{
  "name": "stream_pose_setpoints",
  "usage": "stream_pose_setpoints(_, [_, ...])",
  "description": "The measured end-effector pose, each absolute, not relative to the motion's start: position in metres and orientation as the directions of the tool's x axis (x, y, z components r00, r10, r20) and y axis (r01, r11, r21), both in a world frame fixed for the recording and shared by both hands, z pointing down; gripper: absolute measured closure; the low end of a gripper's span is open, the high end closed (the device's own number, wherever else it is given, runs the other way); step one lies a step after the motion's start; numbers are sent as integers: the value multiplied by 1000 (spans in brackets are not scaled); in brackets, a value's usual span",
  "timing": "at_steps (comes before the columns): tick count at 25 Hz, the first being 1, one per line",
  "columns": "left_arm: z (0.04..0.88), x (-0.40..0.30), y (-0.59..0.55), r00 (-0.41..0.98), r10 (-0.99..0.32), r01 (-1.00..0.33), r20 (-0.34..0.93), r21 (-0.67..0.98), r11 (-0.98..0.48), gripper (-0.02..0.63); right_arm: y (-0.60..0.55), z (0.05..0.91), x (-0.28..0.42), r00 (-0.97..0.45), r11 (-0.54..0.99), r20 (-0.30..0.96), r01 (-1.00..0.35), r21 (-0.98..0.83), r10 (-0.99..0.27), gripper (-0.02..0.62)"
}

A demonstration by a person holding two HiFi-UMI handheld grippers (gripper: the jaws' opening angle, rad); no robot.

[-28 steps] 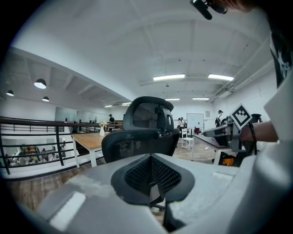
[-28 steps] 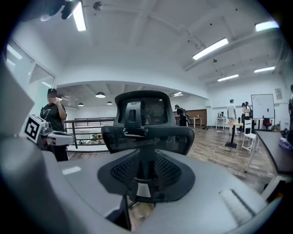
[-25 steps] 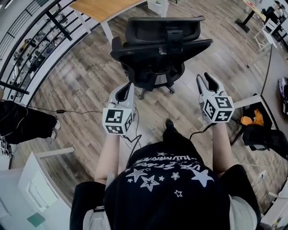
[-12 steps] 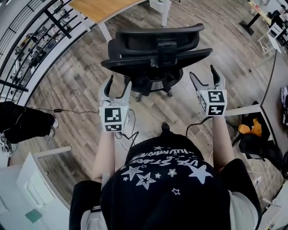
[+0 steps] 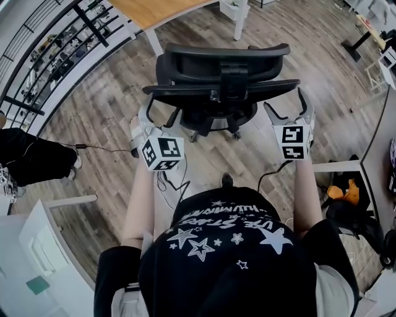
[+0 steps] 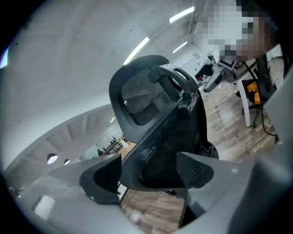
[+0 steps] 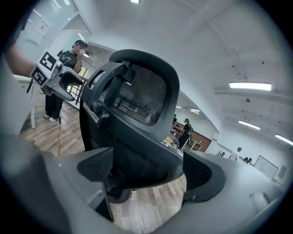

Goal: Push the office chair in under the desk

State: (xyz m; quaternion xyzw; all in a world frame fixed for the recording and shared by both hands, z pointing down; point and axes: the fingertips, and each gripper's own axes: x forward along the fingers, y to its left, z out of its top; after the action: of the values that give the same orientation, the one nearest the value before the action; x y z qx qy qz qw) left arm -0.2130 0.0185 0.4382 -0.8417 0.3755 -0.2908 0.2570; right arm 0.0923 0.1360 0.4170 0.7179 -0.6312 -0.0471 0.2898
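Wood plank floor (image 5: 93,117) fills most of the head view. Desk (image 5: 154,9) is at the top edge: wood top, white legs, only a corner in frame.

Office chair (image 5: 223,80) stands on the floor short of the desk, not under it. Its back faces the person, with the headrest bar above the wider backrest edge. The base and casters show below the backrest; the seat is hidden behind it.

Person's black star-print shirt (image 5: 223,247) is at bottom centre, both forearms stretched toward the chair back.

Black bag (image 5: 346,198) with something orange on it sits on the floor at right, well apart from the chair. Rack of shelves (image 5: 55,56) runs along the left.

Left gripper (image 5: 159,114) is at the left end of the backrest. Its jaws have just been opening and now stand wide apart, with the backrest edge between them. I can't tell whether the pads touch the edge.

Right gripper (image 5: 288,106) is at the right end of the backrest. Its jaws have also just been opening and are now spread wide, straddling the backrest edge. There's no clear clamp here either.

Thin black cable (image 5: 99,148) lies on the floor to the left, clear of the chair.
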Motion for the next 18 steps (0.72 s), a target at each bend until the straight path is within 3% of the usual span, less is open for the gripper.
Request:
stream_pose_setpoints(6, [443, -210, -7, 485, -812, -427, 324, -722, -544, 225, 120, 417, 103, 232, -21, 291, -812, 583, -928, 123])
stream_pose_setpoints(9, [447, -205, -18, 453, -828, -400, 330, -754, -520, 226, 114, 418, 110, 254, -27, 272, -776, 630, -928, 172])
stream_pose_setpoints(13, [443, -203, -33, 422, -846, -373, 326, -788, -490, 227, 101, 420, 111, 245, 13, 289, -741, 671, -925, 188])
stream_pose_setpoints(16, [444, -204, -41, 410, -850, -370, 330, -792, -486, 307, 92, 428, 107, 227, 52, 318, -735, 676, -921, 206])
stream_pose_setpoints(18, [445, -204, -41, 417, -847, -376, 329, -787, -490, 307, 89, 432, 106, 238, 46, 310, -722, 691, -920, 223])
